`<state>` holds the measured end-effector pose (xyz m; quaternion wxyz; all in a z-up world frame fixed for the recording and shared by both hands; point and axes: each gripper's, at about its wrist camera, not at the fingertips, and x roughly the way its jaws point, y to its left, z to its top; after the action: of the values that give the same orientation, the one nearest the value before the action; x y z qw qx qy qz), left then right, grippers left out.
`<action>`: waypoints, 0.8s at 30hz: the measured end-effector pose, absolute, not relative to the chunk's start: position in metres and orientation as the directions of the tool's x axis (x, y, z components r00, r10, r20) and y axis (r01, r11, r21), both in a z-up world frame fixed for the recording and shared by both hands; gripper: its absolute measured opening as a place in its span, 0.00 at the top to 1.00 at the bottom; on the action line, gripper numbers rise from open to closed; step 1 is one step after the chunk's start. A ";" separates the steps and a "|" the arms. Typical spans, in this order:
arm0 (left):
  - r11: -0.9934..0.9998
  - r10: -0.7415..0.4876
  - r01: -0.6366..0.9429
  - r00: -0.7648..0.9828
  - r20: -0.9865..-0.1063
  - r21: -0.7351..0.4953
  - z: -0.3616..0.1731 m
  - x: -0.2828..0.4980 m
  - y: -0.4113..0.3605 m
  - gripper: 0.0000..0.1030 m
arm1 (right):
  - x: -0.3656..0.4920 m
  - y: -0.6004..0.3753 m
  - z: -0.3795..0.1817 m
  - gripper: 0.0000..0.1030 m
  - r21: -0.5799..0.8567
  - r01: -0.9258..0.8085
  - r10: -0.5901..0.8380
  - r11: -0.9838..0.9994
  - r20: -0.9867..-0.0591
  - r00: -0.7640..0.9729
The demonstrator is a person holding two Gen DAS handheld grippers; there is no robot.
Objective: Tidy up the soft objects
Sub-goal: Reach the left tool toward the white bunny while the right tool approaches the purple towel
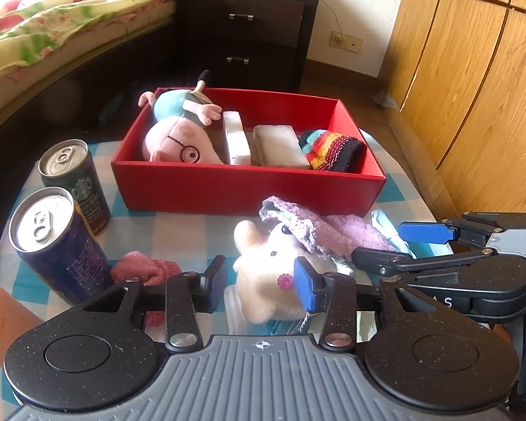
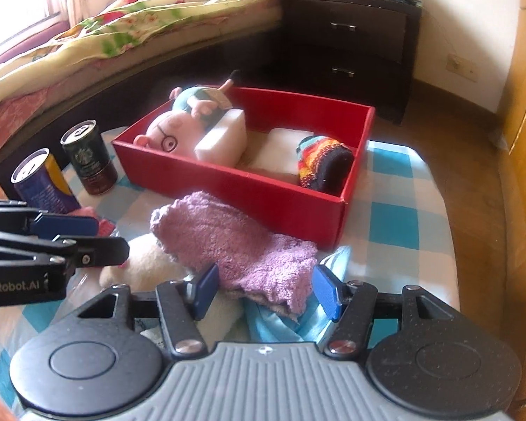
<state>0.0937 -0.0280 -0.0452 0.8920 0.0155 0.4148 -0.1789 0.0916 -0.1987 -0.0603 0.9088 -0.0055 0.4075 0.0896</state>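
A cream plush toy [image 1: 263, 245] lies on the checked tablecloth in front of a red box [image 1: 249, 189]. It sits between the fingers of my left gripper [image 1: 263, 280], which is open, with a gap at the left pad. A purple towel [image 2: 235, 242] is draped over the plush and a light blue cloth [image 2: 280, 326]. My right gripper [image 2: 264, 291] straddles the towel's near end, open, its pads not pressing on it. A pink cloth [image 1: 143, 266] lies left of the plush. The box holds a pig plush [image 1: 179, 140], two white sponges [image 1: 277, 144] and a striped knit piece [image 1: 333, 151].
Two drink cans [image 1: 49, 235] [image 1: 73, 175] stand at the table's left edge, close to the pink cloth. Behind the table are a bed [image 1: 52, 17] and a dark nightstand [image 1: 249, 31]. A wooden wardrobe [image 1: 473, 87] is on the right. A hand shows at the lower left.
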 end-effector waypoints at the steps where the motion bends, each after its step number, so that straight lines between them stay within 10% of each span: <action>1: 0.935 -0.309 0.332 0.593 -0.743 -0.124 -0.044 0.092 -0.026 0.56 | 0.092 -0.199 -0.060 0.60 0.066 -0.173 0.164 0.983 -0.743 0.649; 24: 0.924 -0.333 0.353 0.560 -0.759 -0.144 -0.049 0.082 -0.016 0.49 | 0.146 -0.190 -0.081 0.59 0.254 -0.145 0.291 0.956 -0.772 0.564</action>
<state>0.0824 -0.0158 -0.0486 0.8832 0.0120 0.4268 -0.1941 0.1458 -0.1901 -0.0813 0.8807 0.0811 0.4499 0.1240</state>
